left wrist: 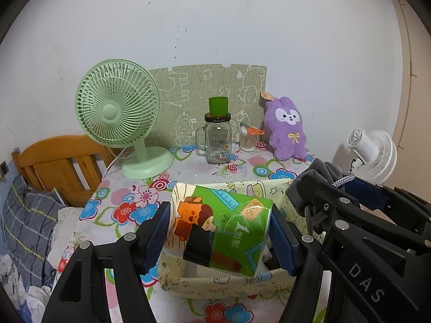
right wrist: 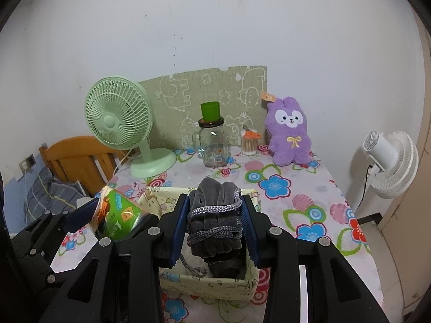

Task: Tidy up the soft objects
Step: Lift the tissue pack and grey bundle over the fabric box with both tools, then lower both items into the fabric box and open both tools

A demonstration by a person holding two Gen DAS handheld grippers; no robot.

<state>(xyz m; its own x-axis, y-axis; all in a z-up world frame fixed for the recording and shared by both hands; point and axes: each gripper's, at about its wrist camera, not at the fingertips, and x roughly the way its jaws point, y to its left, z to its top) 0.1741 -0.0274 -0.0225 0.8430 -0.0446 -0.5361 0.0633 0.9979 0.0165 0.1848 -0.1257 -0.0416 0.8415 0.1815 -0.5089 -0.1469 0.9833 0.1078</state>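
My left gripper (left wrist: 219, 235) is shut on a green cartoon-print tissue pack (left wrist: 221, 228), held just above the cream fabric basket (left wrist: 215, 285); the pack also shows in the right wrist view (right wrist: 118, 215). My right gripper (right wrist: 215, 223) is shut on a rolled grey cloth bundle with a grey cord (right wrist: 212, 215), held over the same basket (right wrist: 210, 285), where dark cloth lies inside. The right gripper also shows in the left wrist view (left wrist: 320, 188), to the right of the pack. A purple plush bunny (right wrist: 289, 132) leans against the wall at the table's back right.
A green desk fan (left wrist: 118, 113) stands at back left, a glass jar with a green cup on top (left wrist: 216, 134) and a cotton-swab holder (left wrist: 249, 138) at the back middle. A wooden bed frame (left wrist: 59, 167) is left, a white fan (right wrist: 390, 158) right.
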